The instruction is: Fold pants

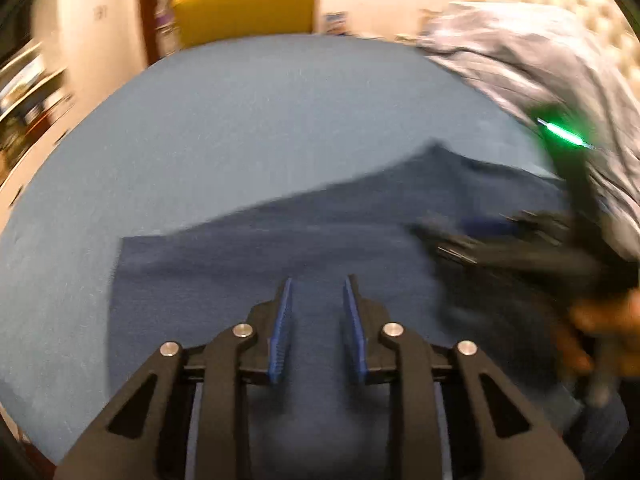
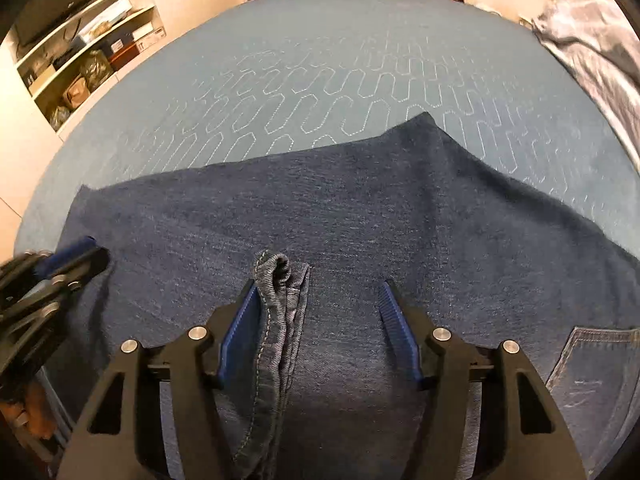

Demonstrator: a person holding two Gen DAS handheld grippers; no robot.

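Note:
Dark blue jeans [image 2: 360,208] lie spread on a blue quilted surface [image 2: 320,60]; a back pocket [image 2: 592,360] shows at the lower right. My right gripper [image 2: 318,284] is open just above the denim, with a hemmed edge [image 2: 280,280] of the jeans bunched between its fingers, against the left pad. My left gripper [image 1: 316,284] is open and empty over the jeans [image 1: 280,252]. The left wrist view is blurred. The left gripper also shows in the right wrist view [image 2: 76,256], at the jeans' left edge. The right gripper shows blurred in the left wrist view [image 1: 460,236].
A pale blue-grey garment [image 2: 592,40] is heaped at the far right of the surface, also in the left wrist view [image 1: 540,52]. A yellow chair [image 1: 244,4] stands beyond the far edge. Shelves with boxes [image 2: 80,52] are at the left wall.

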